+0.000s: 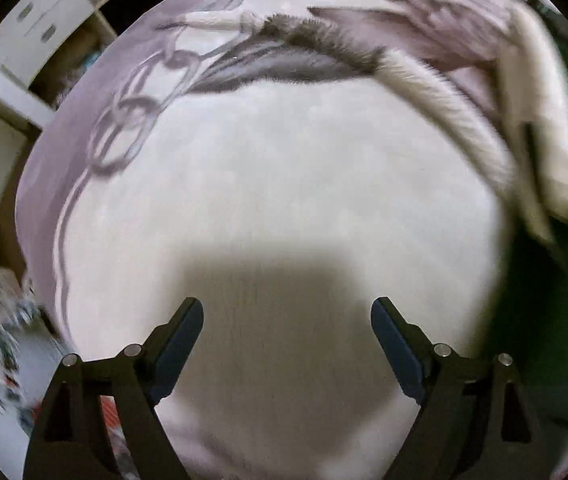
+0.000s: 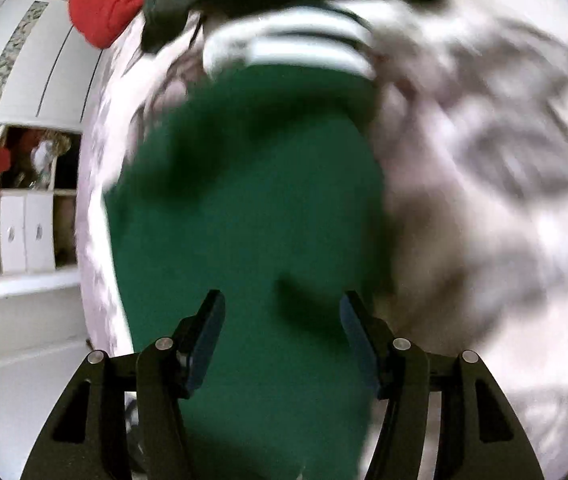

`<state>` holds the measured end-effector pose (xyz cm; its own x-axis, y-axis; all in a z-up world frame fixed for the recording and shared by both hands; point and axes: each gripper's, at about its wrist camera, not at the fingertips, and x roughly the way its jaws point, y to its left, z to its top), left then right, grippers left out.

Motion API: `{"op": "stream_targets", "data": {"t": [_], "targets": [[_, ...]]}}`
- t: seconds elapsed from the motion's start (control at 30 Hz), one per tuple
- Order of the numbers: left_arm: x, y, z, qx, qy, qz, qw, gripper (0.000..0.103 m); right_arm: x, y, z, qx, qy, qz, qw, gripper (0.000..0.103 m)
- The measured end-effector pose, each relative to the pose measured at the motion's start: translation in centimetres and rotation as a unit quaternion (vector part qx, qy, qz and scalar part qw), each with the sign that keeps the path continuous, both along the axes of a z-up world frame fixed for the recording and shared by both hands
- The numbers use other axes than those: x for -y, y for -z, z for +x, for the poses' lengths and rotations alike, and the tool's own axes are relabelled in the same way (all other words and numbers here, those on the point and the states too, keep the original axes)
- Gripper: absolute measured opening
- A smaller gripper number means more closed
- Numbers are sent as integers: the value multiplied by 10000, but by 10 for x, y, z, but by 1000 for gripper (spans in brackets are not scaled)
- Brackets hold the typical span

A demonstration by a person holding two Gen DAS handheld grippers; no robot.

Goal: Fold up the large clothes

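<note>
The large white fluffy garment lies spread flat on the bed's pale lilac bedspread with grey ribbon print, its grey-and-white fur-trimmed edge curving along the far side. The left claw hangs above it with its jaws wide apart and nothing between them. The right claw also stands apart and empty, over a dark green garment with white-striped ribbing.

The white piece looks thick, soft and light; it will likely sag and slide rather than crease sharply, so a hold at the trimmed edge or a corner, pinching both layers, seems wisest.

Only the left wrist view shows the white garment's full spread and the white drawers beside the bed. Only the right wrist view, badly blurred, shows the green garment whole, plus a red cloth beyond it.
</note>
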<state>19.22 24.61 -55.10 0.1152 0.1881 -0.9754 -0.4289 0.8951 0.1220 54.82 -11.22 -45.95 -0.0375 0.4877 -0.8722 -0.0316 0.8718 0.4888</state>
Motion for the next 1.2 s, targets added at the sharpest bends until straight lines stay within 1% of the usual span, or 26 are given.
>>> {"op": "stream_targets", "data": {"t": [0.07,0.1,0.13,0.2,0.27,0.3,0.33,0.4,0.43,0.5,0.57,0.6,0.63,0.67,0.7,0.73,0.77,0.83,0.9,0.93,1.0,1.03,1.07,1.1,1.13,1.2], "targets": [[-11,28,18,-105,181,-10,9998,88,-18,17,38,77,79,-234,9997,62],[-14,34,24,-87,225,24,9997,96,-30,28,60,51,110,-374,9992,62],[-17,38,26,1,256,91,9996,103,-29,44,75,-52,120,-479,9988,62],[-23,41,26,179,287,-23,9994,103,-40,72,107,-363,161,-656,9971,65],[-34,44,21,426,219,-291,9984,103,-50,91,120,-634,163,-890,9939,71],[-36,45,19,533,196,-345,9978,103,-50,90,115,-622,77,-923,9938,81],[-39,45,15,717,173,-367,9966,103,-52,87,114,-570,-57,-938,9939,86],[-38,45,8,986,148,-248,9947,103,-65,72,108,-363,-319,-1012,9937,86],[-36,45,6,1019,155,-198,9945,103,-62,62,102,-243,-363,-891,9951,86],[-36,44,1,1027,176,-168,9944,103,-48,38,89,-132,-175,-484,9986,86],[-36,42,1,959,203,-232,9949,103,-35,30,85,5,-44,-319,9995,86],[-36,40,1,899,210,-265,9954,103,-29,35,86,23,-47,-494,9988,86],[-37,38,4,771,225,-301,9963,103,-22,50,87,-125,1,-916,9957,86],[-33,34,5,682,222,-312,9969,103,-19,60,87,-320,87,-1111,9933,84],[-32,30,8,569,219,-315,9976,103,-13,66,86,-497,178,-1103,9925,79],[-32,26,9,494,222,-289,9981,103,-12,61,76,-482,138,-1038,9933,78],[-31,19,10,403,216,-191,9988,103,-16,51,68,-345,-7,-1013,9943,76],[-31,8,11,343,156,-37,9993,103,-29,25,39,-123,-380,-744,9964,59],[-31,-3,9,364,107,19,9993,103,-52,2,3,-126,-853,-245,9960,53],[-31,-7,8,383,82,23,9992,103,-73,-6,-22,-152,-1225,-38,9923,51],[-31,-17,5,441,51,-3,9990,103,-109,-3,-51,-342,-1878,43,9816,51],[-31,-21,3,446,50,36,9990,103,-137,11,-76,-542,-2413,-137,9688,51],[-29,-22,0,457,66,63,9989,103,-156,24,-94,-516,-2714,-432,9601,51],[-28,-23,5,453,73,81,9989,103,-168,34,-103,-338,-2889,-726,9540,52],[-27,-23,5,440,76,112,9989,103,-183,51,-115,-40,-3104,-1144,9437,54],[-27,-23,3,437,71,113,9990,103,-192,63,-121,176,-3069,-1458,9403,60]]}}
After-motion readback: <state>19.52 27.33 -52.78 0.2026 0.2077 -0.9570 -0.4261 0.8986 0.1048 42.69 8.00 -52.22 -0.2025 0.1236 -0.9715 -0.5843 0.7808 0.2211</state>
